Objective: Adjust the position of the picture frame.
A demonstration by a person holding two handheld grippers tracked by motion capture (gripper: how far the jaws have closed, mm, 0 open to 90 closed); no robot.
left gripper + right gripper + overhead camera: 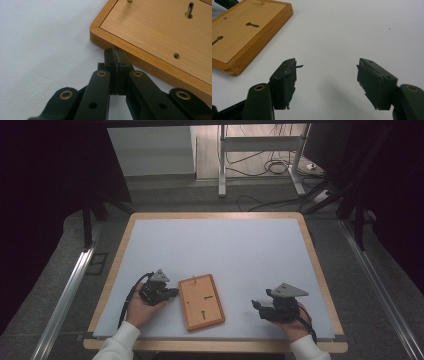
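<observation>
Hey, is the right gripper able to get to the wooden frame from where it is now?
Probably yes. The right gripper is open, and bare table lies between it and the frame. The left gripper, shut, sits at the frame's far edge, out of the way.

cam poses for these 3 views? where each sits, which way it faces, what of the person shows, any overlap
High view: above the person's side, facing forward and down on the table; forearms, both hands, left tool, right tool.
Left gripper view: on the left tool, looking along its closed jaws at the wooden board's edge.
Right gripper view: on the right tool, looking along its parted jaws over bare table; board at upper left.
Shared: all three views show the board.
</observation>
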